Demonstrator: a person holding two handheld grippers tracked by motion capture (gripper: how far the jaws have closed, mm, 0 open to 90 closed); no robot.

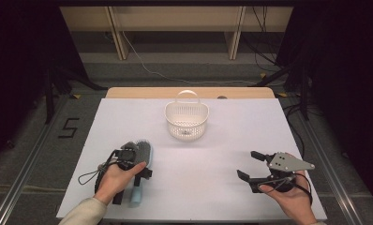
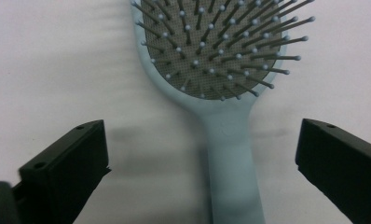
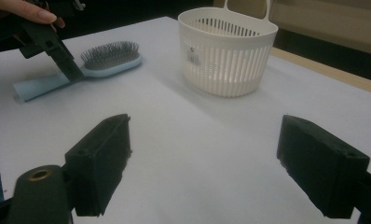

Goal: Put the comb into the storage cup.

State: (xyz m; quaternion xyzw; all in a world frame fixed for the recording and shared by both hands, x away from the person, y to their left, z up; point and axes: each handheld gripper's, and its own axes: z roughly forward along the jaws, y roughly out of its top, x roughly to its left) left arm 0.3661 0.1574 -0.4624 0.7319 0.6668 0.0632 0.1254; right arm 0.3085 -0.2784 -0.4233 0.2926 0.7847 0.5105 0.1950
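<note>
A light blue hairbrush [image 1: 144, 151] lies bristles up on the white table, its handle toward the near edge. My left gripper [image 1: 140, 176] stands over the handle, pointing down. In the left gripper view the handle [image 2: 232, 158] runs between the two black jaws of the left gripper [image 2: 203, 135]; they stand wide on either side of it and do not touch it. My right gripper [image 1: 249, 165] rests open at the near right with nothing between its jaws. The right gripper view looks past the right gripper [image 3: 207, 140] to the hairbrush [image 3: 109, 58] and the left gripper [image 3: 58, 51].
A white slotted basket [image 1: 187, 126] with a loop handle stands upright at the middle back of the table, also in the right gripper view as the basket [image 3: 225, 60]. The white table [image 1: 208, 159] ends near both forearms. Cables and frame legs lie on the floor beyond.
</note>
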